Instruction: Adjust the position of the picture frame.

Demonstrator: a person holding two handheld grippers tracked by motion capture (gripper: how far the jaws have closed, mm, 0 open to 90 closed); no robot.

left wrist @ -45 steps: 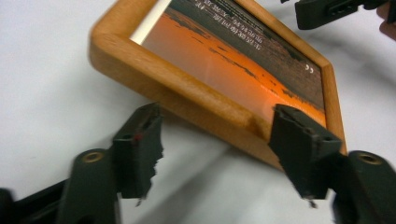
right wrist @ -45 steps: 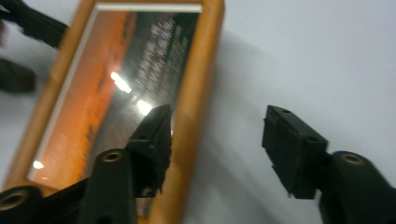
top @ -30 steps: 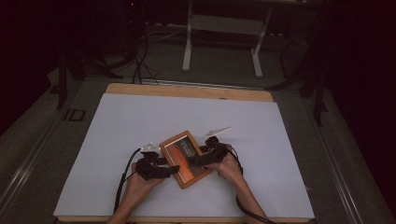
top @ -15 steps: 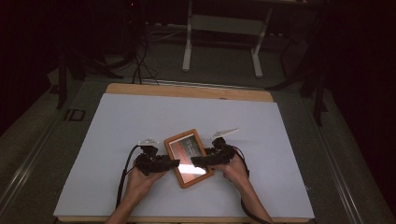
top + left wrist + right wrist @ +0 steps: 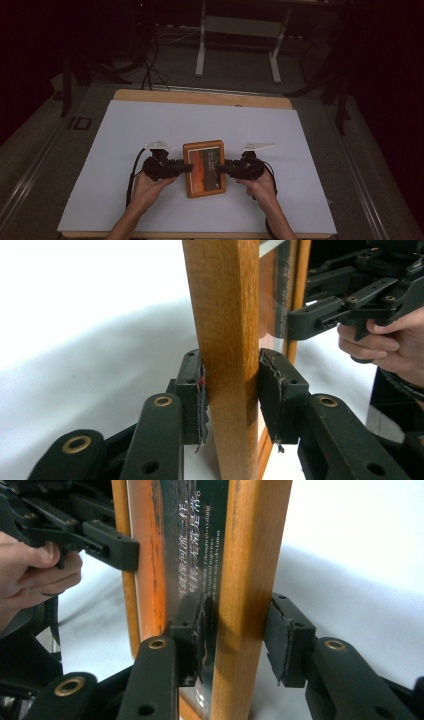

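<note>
- Now the left gripper (image 5: 186,167) is clamped by its jaws on the picture frame's (image 5: 203,168) left rail.
- The frame, skewed a second ago, is squared near the desk's (image 5: 125,130) front.
- The right gripper (image 5: 222,168) is clamped on the right rail; straightening seems done.

Wooden picture frame (image 5: 204,168) between left claw (image 5: 188,167) and right claw (image 5: 220,168)

In the left gripper view the wooden frame (image 5: 227,340) runs off the top and bottom edges, and its picture side is turned away. In the right gripper view its white lettering is too small to read. The forearms leave the high view's bottom edge
</note>
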